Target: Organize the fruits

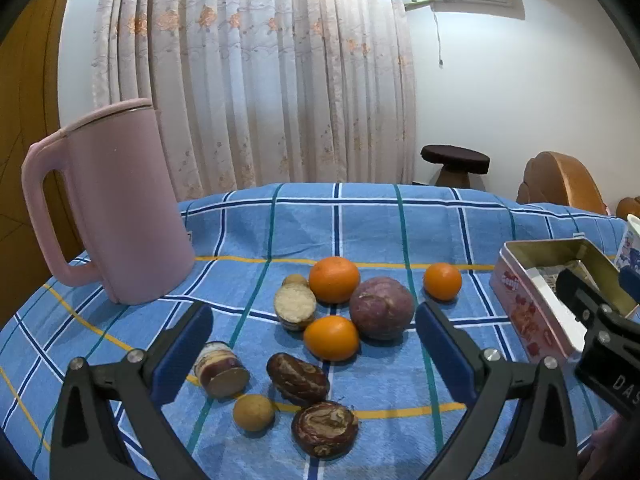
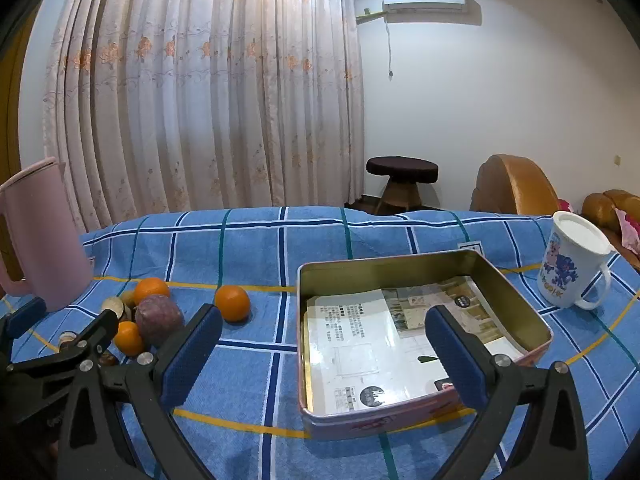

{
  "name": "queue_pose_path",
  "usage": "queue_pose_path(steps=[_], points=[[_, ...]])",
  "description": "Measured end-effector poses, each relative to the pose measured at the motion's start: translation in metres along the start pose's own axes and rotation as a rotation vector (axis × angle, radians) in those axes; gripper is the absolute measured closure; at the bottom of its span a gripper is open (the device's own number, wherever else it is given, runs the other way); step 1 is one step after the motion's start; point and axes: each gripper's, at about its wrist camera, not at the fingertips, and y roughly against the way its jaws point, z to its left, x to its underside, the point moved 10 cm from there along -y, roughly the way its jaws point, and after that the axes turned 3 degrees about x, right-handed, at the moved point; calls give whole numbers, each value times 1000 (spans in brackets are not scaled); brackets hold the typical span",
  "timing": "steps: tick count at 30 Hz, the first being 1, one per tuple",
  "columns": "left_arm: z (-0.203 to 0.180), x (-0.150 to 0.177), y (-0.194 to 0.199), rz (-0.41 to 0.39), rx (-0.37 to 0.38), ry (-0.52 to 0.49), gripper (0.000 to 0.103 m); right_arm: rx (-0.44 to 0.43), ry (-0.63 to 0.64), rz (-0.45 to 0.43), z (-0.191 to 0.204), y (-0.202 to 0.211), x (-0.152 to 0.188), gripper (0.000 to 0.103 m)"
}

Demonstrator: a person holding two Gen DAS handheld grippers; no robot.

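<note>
In the left wrist view my left gripper [image 1: 314,344] is open and empty, low over a pile of fruits and snacks on the blue checked cloth. Three oranges lie there: one at the back [image 1: 334,279], one in front [image 1: 331,338], one apart on the right [image 1: 442,281]. A purple passion fruit [image 1: 381,307] sits between them, with a small longan [image 1: 253,412] nearer. The pink open tin [image 2: 420,340], lined with printed paper, holds no fruit. My right gripper [image 2: 324,356] is open and empty above the tin's near left corner.
A pink jug [image 1: 120,208] stands at the left of the table. A white cartoon mug [image 2: 572,266] stands right of the tin. Brown swirled cakes [image 1: 298,378], a rice cake [image 1: 295,306] and a layered roll [image 1: 220,368] lie among the fruits. A stool and sofa stand behind.
</note>
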Motion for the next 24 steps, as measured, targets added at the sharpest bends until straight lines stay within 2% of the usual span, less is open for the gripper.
queue_pose_path(steps=[17, 24], points=[[5, 3, 2, 24, 34, 24, 0, -32, 14, 13, 7, -2, 4, 1], [-1, 2, 4, 17, 26, -9, 0, -36, 18, 8, 9, -1, 3, 1]])
